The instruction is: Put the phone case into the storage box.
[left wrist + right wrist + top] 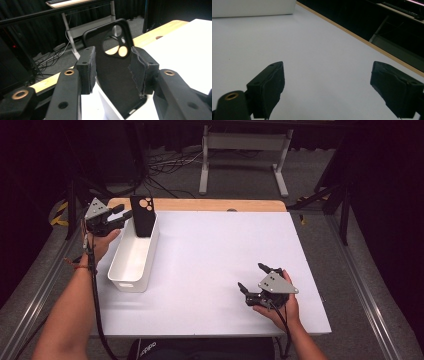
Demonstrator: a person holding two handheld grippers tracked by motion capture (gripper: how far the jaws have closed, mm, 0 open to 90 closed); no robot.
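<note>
My left gripper (120, 215) is at the far left corner of the table (210, 270), and its jaws are clamped on a black phone case (142, 215). In the left gripper view the two pads press the case (112, 72) from both sides, about at its middle, under the camera holes. The case stands almost upright with its lower end inside the white bin (131, 257), at the far end of it. I cannot tell if the lower end touches the floor of the bin.

My right gripper (254, 279) hovers low over the near right part of the table, with its jaws wide apart and nothing between them.

What could go wrong, I think: the case is thin and bends easily, and I hold it by the edges, so it may twist or slip out if I press too hard or move fast. If I let go while it is so upright, it may lean on the far wall of the bin or fall over the rim. The bin is light, and a push from the case could make it slide.

The bin lies near the left edge of the table, and the wooden far edge is just behind it. On the right the white surface is free, so there is much room to move.
</note>
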